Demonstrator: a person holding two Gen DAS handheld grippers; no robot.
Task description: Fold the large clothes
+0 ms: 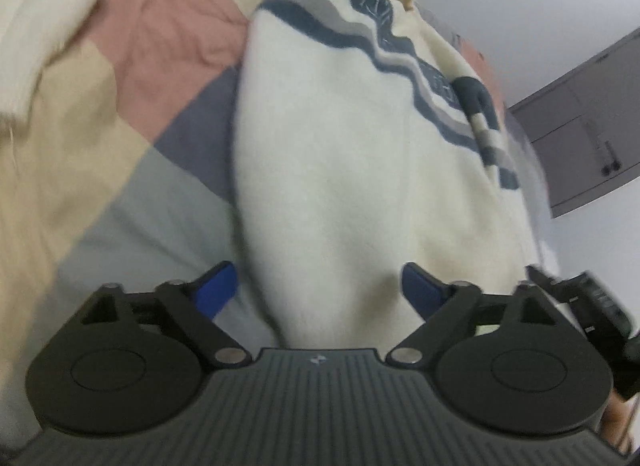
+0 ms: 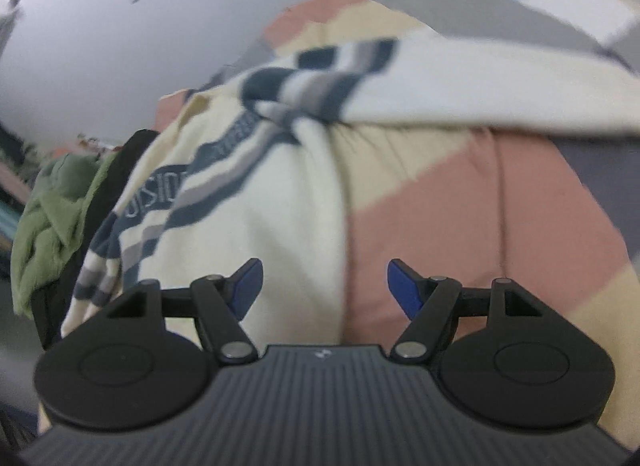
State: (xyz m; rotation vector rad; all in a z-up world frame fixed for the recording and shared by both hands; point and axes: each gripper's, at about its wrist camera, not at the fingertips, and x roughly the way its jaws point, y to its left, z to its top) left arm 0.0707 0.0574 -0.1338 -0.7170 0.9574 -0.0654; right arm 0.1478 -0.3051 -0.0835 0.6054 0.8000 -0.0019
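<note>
Sweater (image 1: 340, 169) ahead between wide left fingers (image 1: 218, 286); right fingers (image 2: 404, 290) wide, sweater's edge between.

The cream sweater (image 1: 352, 185) with navy and grey stripes looked soft, fuzzy knit, the patchwork bedcover (image 1: 132, 77) was matt, lightly creased cotton-like cloth, and the left gripper (image 1: 320, 290) was matt black ribbed plastic with smooth blue fingertips (image 1: 218, 286).

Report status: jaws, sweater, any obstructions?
Left gripper and right gripper: jaws open, holding nothing. Cream sweater spread on patchwork quilt, not folded. Green garment heaped beside it.
</note>
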